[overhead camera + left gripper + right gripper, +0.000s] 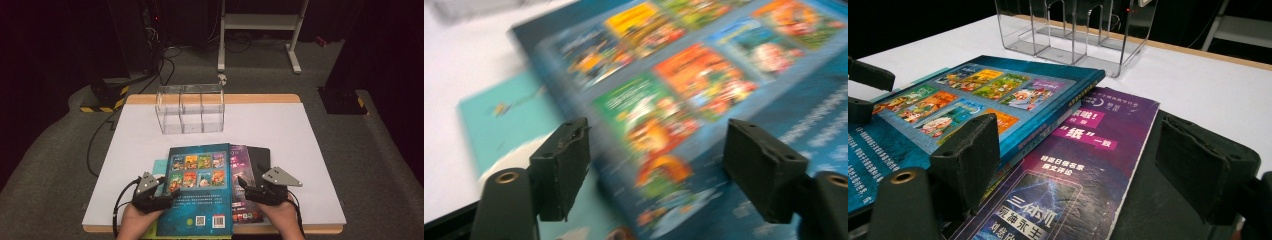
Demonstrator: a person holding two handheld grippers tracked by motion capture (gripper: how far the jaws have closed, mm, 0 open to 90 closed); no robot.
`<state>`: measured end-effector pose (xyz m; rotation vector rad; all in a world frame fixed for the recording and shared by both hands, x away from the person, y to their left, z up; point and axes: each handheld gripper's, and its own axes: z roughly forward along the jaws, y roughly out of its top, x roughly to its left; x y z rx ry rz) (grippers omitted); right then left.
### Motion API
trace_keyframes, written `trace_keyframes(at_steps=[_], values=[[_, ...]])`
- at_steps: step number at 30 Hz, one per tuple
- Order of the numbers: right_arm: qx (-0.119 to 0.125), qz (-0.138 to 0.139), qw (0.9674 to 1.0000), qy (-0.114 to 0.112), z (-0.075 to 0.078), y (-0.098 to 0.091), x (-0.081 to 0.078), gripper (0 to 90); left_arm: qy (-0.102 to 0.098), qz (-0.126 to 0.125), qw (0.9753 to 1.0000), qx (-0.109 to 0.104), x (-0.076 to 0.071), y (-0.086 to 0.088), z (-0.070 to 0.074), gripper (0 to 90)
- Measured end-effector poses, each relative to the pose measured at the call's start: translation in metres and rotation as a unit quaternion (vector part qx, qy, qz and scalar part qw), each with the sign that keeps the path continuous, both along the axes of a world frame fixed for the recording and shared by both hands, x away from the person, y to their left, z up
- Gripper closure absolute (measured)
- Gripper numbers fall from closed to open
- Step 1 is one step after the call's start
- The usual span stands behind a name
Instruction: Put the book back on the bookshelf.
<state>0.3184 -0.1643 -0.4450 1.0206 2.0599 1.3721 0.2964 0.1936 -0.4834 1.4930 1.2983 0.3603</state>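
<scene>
Flanking the blue book (200, 187) on the counter (300, 135): left hand-held gripper (167, 197) spread over its edge, right hand-held gripper (245, 187) spread above the purple book (1083, 165), gripping nothing.

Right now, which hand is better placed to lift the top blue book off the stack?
Probably the left. The left gripper has its open jaws astride the blue book; the right gripper is open over the purple book beside it.
</scene>
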Motion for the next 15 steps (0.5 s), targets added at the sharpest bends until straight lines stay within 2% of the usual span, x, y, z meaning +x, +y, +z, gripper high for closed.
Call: trace_keyframes(at_steps=[1,2,6,9,12,15], values=[[0.002,0.000,1.0000,0.002,0.0001,-0.0005,0.0000,17.3,0.008,0.008,0.9998,-0.015,0.0018,0.0018,-0.0008,23.4],[0.002,0.001,1.0000,0.004,0.0002,-0.0009,0.0002,17.2,0.008,0.008,0.9998,-0.015,0.0018,0.0018,-0.0008,22.2],[0.003,0.008,0.9999,0.009,0.0001,-0.0006,0.0007,15.9,0.025,0.006,0.9990,-0.037,0.0045,0.0006,-0.0022,21.6],[0.003,0.016,0.9998,0.013,-0.0003,0.0000,0.0009,15.2,0.027,0.007,0.9989,-0.038,0.0046,-0.0041,-0.0024,18.6],[0.002,0.011,0.9999,0.012,-0.0009,0.0014,0.0005,14.5,0.032,0.008,0.9989,-0.033,0.0050,-0.0039,-0.0017,18.6],[0.006,0.020,0.9995,0.022,-0.0017,0.0015,0.0018,15.5,0.033,0.005,0.9989,-0.033,0.0045,-0.0064,-0.0005,19.3]])
